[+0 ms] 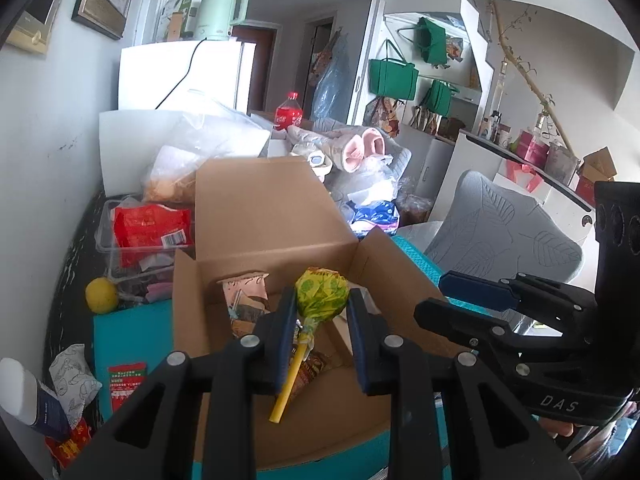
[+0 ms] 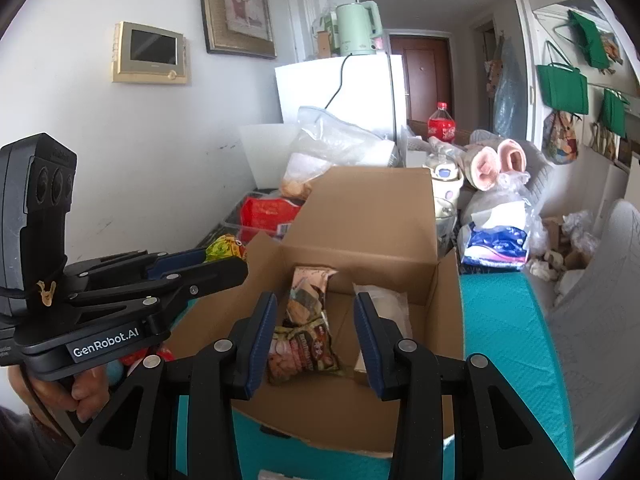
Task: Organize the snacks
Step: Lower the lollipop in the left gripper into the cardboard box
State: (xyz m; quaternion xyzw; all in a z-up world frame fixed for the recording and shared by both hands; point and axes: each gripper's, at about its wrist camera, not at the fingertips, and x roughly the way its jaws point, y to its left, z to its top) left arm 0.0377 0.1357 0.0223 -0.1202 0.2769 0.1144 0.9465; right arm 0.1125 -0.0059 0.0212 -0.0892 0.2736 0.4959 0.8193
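An open cardboard box (image 1: 276,216) stands on a teal mat (image 1: 132,332); it also shows in the right wrist view (image 2: 372,216). My left gripper (image 1: 320,308) is shut on a big lollipop (image 1: 322,292) in yellow-green wrap with a yellow stick, held over the box's near edge; the lollipop also shows in the right wrist view (image 2: 224,246). Snack packets (image 2: 304,332) and a white packet (image 2: 388,304) lie inside the box. My right gripper (image 2: 316,320) is open and empty above the box; it shows at the right in the left wrist view (image 1: 460,296).
A clear tub with a red snack bag (image 1: 150,226) stands left of the box, with a lemon (image 1: 102,295) beside it. Loose packets (image 1: 126,386) lie at the near left. Plastic bags (image 1: 200,148), a cola bottle (image 1: 289,114) and a grey chair (image 1: 504,228) surround the box.
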